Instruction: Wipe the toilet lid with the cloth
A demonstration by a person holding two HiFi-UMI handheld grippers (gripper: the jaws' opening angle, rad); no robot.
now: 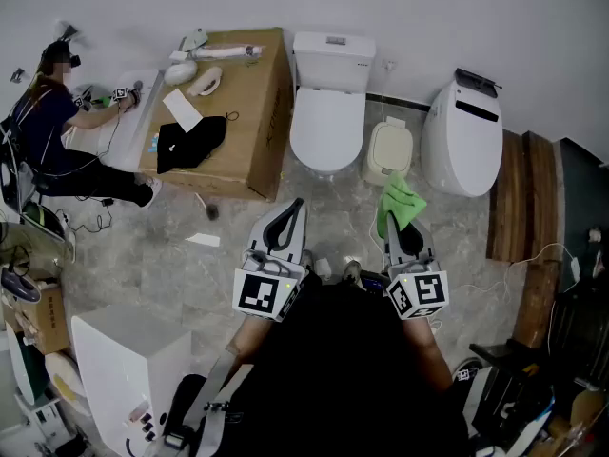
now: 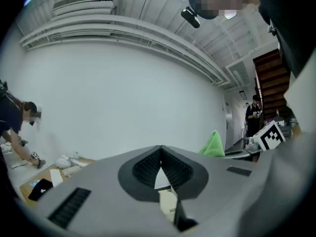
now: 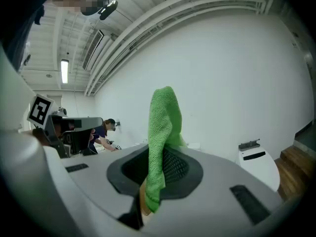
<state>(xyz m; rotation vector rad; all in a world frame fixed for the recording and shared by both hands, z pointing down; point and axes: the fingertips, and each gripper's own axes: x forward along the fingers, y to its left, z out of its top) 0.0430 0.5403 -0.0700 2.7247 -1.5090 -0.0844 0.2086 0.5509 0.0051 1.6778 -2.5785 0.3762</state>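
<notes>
A white toilet stands against the far wall with its lid [image 1: 326, 129] down. My right gripper [image 1: 401, 225] is shut on a green cloth [image 1: 400, 201], which sticks up from the jaws [image 3: 163, 132]. It hovers a good way in front of the toilet and to its right. My left gripper [image 1: 284, 223] is shut with nothing in it, level with the right one and in front of the toilet; its jaws meet at the tip [image 2: 160, 154].
A large cardboard box [image 1: 249, 103] with a black cloth and small items stands left of the toilet. A small potty seat [image 1: 389, 150] and a second white toilet [image 1: 463, 136] are to its right. A person [image 1: 52, 127] crouches at far left. Wooden steps [image 1: 528, 208] rise at right.
</notes>
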